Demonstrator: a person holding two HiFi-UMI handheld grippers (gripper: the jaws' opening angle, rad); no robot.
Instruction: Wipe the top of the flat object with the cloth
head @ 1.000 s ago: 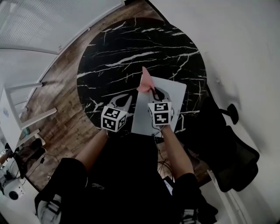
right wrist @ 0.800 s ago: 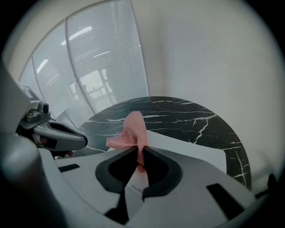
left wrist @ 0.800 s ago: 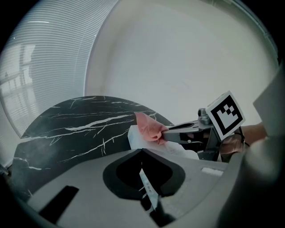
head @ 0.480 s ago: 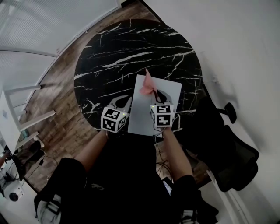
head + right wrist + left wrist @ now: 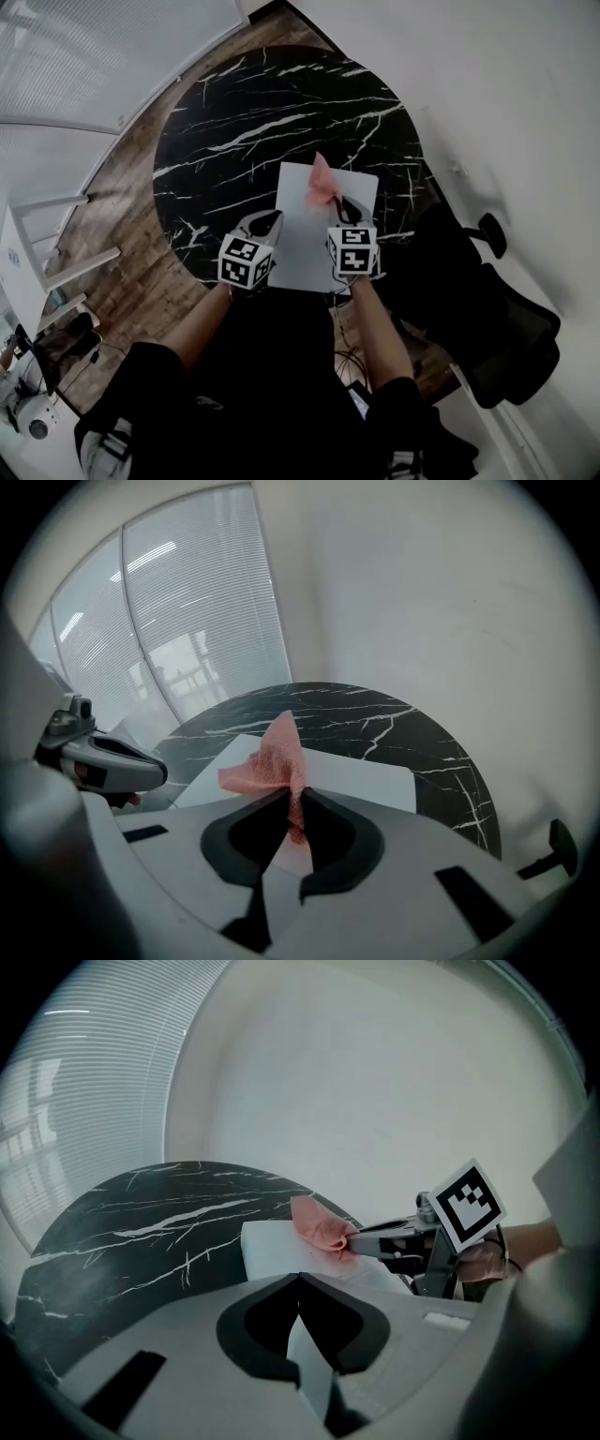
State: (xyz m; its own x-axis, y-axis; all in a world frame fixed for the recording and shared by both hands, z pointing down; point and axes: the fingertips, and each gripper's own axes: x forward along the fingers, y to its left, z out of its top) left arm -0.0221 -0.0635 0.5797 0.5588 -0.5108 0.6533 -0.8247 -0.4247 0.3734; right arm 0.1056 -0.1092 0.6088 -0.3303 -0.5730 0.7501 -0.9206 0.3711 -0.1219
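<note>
A white flat board [image 5: 309, 246] lies on the near side of a round black marble table [image 5: 244, 122]. My right gripper [image 5: 330, 197] is over the board's far half, shut on a pink cloth [image 5: 322, 181]. The cloth [image 5: 272, 759] stands up from its jaws [image 5: 295, 810] and touches the board [image 5: 366, 775]. My left gripper [image 5: 270, 220] sits at the board's left edge, with its jaws drawn together. A pale sliver shows in their seam [image 5: 302, 1335]. From the left gripper view I see the cloth [image 5: 319, 1225] pinched by the right gripper [image 5: 354, 1241] over the board [image 5: 272, 1246].
A black office chair [image 5: 506, 347] stands to the right of the table, near a white wall. Wooden floor [image 5: 122, 206] and a white frame [image 5: 42, 248] lie to the left. Blinds [image 5: 187, 621] cover the windows beyond the table.
The right gripper has carried the cloth rightward along the board, from its far left corner towards the middle. The head view has shifted a little. The left gripper stays by the board's left edge.
</note>
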